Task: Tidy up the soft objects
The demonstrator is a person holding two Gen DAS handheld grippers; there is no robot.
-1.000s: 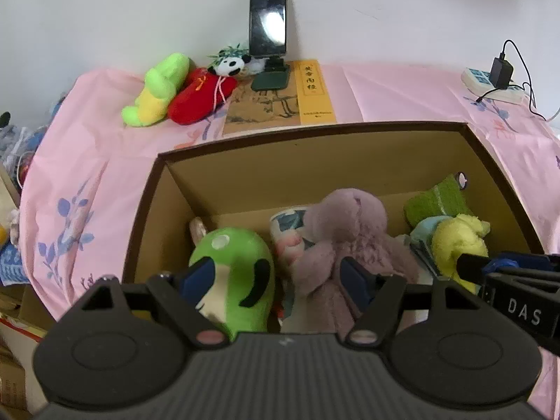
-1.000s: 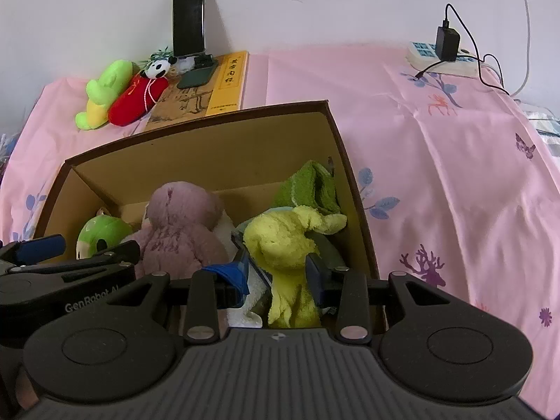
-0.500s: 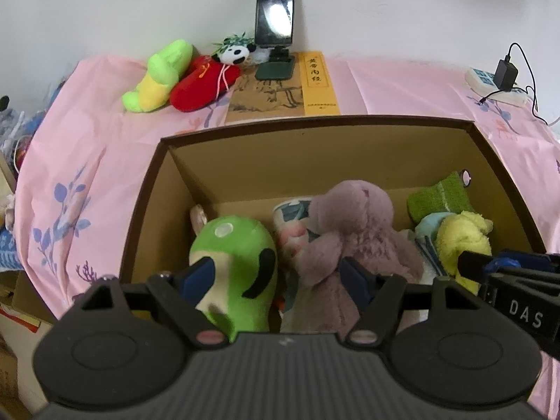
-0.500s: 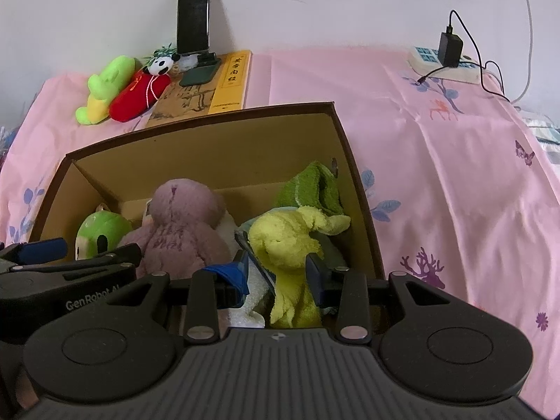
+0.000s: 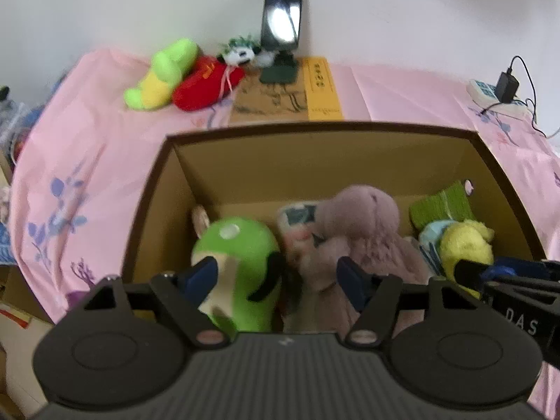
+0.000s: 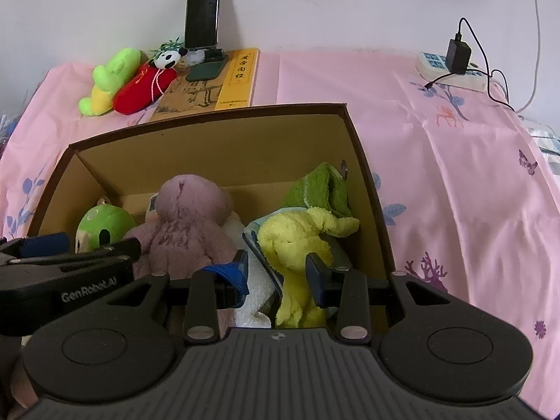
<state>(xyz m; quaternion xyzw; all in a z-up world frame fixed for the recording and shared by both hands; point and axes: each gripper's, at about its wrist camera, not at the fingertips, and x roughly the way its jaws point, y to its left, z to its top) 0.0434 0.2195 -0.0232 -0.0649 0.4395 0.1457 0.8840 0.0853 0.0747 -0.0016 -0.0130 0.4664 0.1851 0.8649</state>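
Both of your grippers hang over the open brown cardboard box [image 6: 224,150], which sits on the pink flower-printed cloth [image 6: 455,182] covering the desk.

Your left gripper [image 5: 276,273] has its fingers spread wide and closing. The round green plush with the white spot [image 5: 238,252] and the front of the mauve plush bear [image 5: 364,231] lie between them — the left blue pad sits against the green plush, but the view is blurred and you cannot tell whether either pad presses.

Your right gripper [image 6: 276,273] has its fingers set fairly narrow around the lower body of the yellow terry plush [image 6: 297,245]. The right pad touches it; whether the left pad does is unclear, so a firm grip cannot be confirmed.

Inside the box, the green plush is at the left, the mauve bear in the middle, the yellow plush at the right. A folded green towel-like piece [image 6: 322,189] leans on the right wall just behind the yellow plush.

Outside the box, at the far edge by the wall, lie a lime-and-yellow plush [image 6: 108,80] and a red plush with a panda head [image 6: 147,87], touching each other — beside them a book with a yellow spine [image 6: 238,80] and a dark phone upright on a stand [image 6: 203,14]. A white power strip with a black plug [image 6: 451,66] rests at the far right.
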